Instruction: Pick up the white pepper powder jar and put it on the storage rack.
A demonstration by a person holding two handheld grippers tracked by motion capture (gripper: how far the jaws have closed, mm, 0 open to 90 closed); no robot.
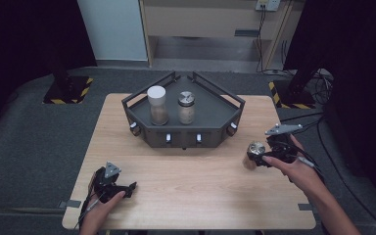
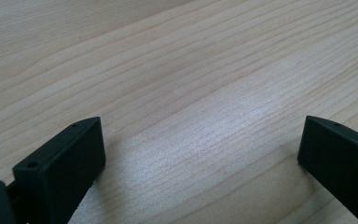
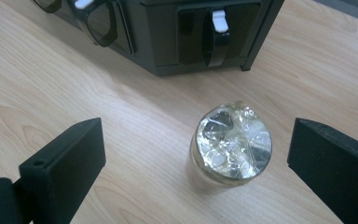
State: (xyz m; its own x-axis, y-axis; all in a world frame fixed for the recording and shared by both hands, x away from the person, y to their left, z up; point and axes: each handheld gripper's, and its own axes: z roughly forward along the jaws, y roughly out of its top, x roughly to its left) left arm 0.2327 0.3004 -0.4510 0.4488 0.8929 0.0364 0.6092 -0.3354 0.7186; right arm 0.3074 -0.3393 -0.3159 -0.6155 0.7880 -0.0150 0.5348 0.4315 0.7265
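Light wood table on grey carpet, dark curtains both sides, a cabinet and white panel at 12 o'clock behind it. Dark angular rack sits at the table's 12 o'clock edge, knobs along its front wall; on it stand a white-capped jar and, just beside it on the right, a metal-capped jar, both upright and apart from each other. At about 4 o'clock from the rack, near the table's right edge, a foil-topped jar stands upright on the wood. The right gripper is at that jar in the high view, hand behind it at 4 o'clock; in the right gripper view the jar stands between the two black jaws, which are spread wide with a clear gap on each side, not touching it, rack front at 12 o'clock beyond. The left gripper rests low at the table's 7 o'clock corner, well apart from everything; its own view shows jaws spread wide over bare wood, nothing between them.
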